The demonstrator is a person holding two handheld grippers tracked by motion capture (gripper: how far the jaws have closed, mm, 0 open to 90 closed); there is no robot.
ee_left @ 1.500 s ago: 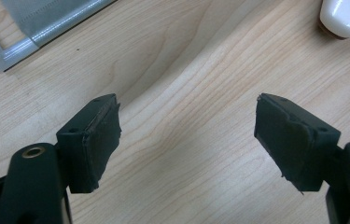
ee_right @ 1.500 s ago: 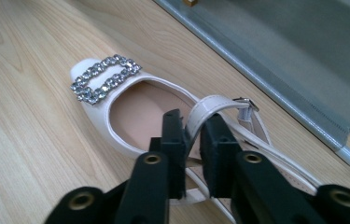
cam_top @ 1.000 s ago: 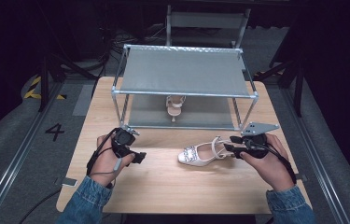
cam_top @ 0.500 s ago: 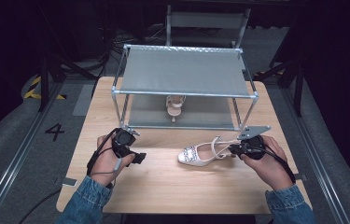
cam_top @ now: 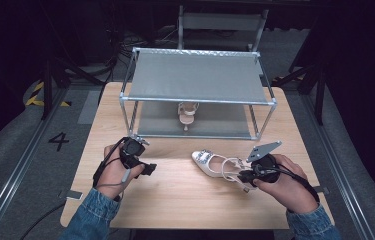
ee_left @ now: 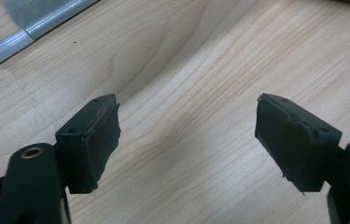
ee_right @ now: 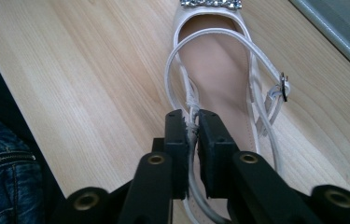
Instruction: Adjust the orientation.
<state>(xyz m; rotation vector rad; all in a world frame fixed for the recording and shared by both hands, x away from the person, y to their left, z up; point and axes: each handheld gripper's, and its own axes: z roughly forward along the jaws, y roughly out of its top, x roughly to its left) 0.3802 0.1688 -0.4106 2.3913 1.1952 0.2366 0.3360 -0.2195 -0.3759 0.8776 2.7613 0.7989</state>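
Right claw [ee_right: 190, 122] pinching sandal [ee_right: 219, 88] strap, second sandal [cam_top: 187, 112] inside rack [cam_top: 197, 100]

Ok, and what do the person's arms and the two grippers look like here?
Both forearms wear blue denim sleeves. The left gripper and right gripper are black, each with two blocky jaws and brass-coloured pivot rivets. A grey three-cornered plate tops the right one, and black cables trail from both.

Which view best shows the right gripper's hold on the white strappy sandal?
The right gripper view: the right gripper pinches the heel strap of the white strappy sandal, close up. The high view shows the whole sandal small, its grip hidden. The left gripper view faces bare wood.
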